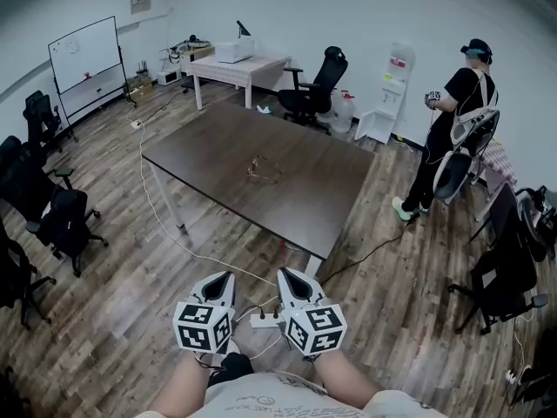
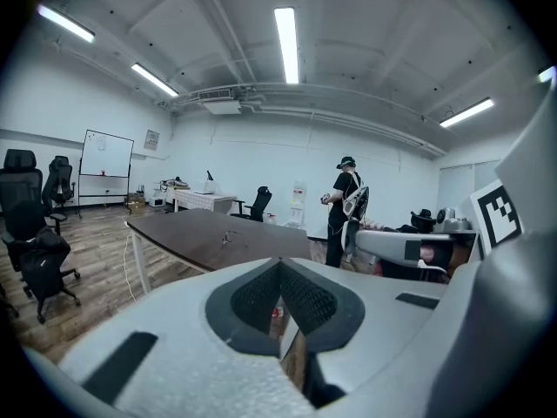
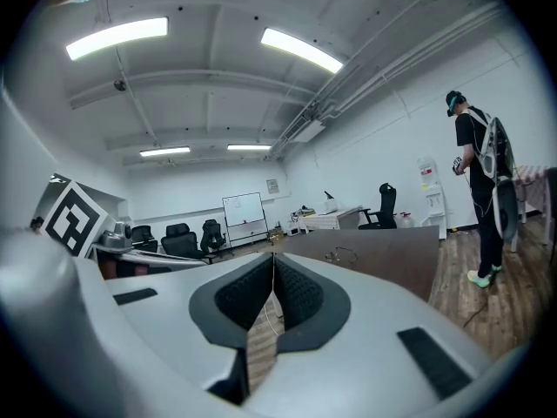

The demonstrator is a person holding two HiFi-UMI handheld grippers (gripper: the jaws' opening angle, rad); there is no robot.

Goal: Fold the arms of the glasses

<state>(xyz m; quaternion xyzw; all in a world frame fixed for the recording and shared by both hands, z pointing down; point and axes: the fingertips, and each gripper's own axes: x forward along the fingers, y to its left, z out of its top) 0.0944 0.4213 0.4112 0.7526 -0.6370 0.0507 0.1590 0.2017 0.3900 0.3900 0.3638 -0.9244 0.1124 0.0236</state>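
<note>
The glasses [image 1: 264, 169] lie mid-bench [image 1: 209, 151], well apart from my left hand-held gripper [image 1: 224, 279] and right hand-held gripper [image 1: 289, 277]. Both are pressed together and empty. A power strip [image 1: 264, 320] lies on the floor under them, before the near corner of the bench.

Head view: high, tilted steeply down over left gripper [image 1: 226, 277] and right gripper [image 1: 285, 274]. Each gripper view sits just behind its jaws, facing near level. All share the table [image 1: 313, 190], well ahead of both.

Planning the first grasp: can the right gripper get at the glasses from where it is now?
Probably not: right gripper hangs over floor, short of the table; glasses lie mid-table. Nothing blocks the way.
</note>
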